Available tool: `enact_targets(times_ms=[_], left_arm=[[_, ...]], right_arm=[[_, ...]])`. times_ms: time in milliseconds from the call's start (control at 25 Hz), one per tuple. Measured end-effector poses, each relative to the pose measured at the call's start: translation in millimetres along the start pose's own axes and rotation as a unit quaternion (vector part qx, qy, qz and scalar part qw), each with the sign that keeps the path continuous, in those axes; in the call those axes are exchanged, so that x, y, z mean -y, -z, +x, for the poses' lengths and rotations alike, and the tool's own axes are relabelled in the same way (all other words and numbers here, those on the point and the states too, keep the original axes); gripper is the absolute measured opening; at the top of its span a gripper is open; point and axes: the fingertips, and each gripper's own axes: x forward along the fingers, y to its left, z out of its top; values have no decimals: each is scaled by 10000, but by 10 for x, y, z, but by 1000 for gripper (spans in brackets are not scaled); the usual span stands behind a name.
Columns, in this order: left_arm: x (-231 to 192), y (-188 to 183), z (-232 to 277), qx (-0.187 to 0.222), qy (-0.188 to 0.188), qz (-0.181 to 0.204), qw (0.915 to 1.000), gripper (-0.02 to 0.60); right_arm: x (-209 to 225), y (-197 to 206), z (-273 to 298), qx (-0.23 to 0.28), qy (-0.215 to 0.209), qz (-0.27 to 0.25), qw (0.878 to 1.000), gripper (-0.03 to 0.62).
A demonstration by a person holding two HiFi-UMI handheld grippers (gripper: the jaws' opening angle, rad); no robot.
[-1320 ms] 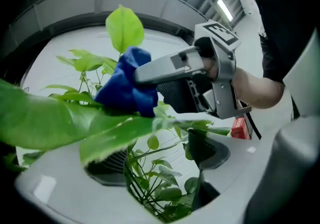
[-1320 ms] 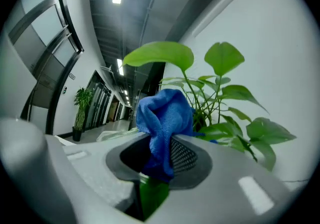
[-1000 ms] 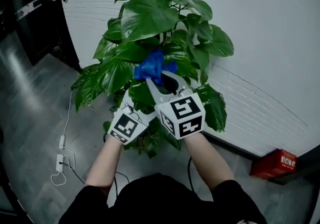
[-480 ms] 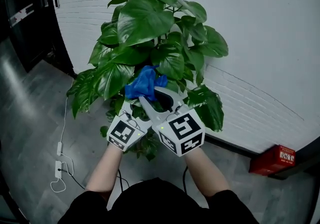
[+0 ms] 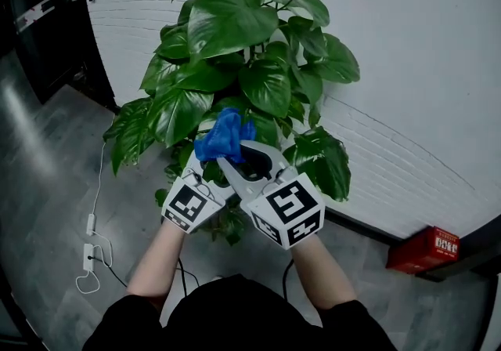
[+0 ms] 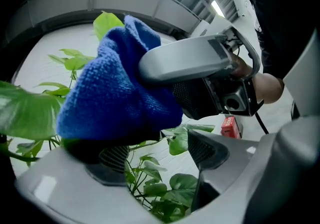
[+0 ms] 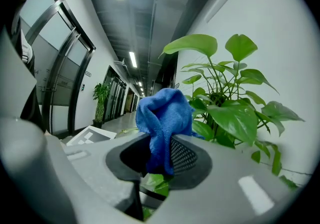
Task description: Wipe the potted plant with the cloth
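Blue cloth (image 7: pixel 165 113) clamped in right gripper (image 7: pixel 167 157).

A white brick wall (image 5: pixel 407 44) is standing over a grey floor (image 5: pixel 47 185), where a red box (image 5: pixel 427 249) and a white cord (image 5: pixel 92 240) are lying.

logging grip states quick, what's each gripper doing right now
Left gripper: open, nothing clamped.
Right gripper: shut on the blue cloth.

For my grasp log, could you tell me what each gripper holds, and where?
The right gripper pinches the blue cloth by a bunched lower fold; the rest puffs out above. The left gripper holds nothing, jaws apart.
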Motion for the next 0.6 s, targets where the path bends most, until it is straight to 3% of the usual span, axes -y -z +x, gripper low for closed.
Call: enact_targets(times_ms=[360, 480, 600], left_arm=[[73, 259, -44, -354, 36, 116, 9993, 362], [70, 383, -30, -477, 61, 83, 9988, 362], [27, 492, 48, -594, 80, 86, 9982, 362]], right_arm=[[-133, 210, -113, -30, -170, 237, 9996, 103], [-137, 101, -282, 240, -113, 202, 9994, 103], [39, -140, -526, 644, 213, 143, 9976, 103]])
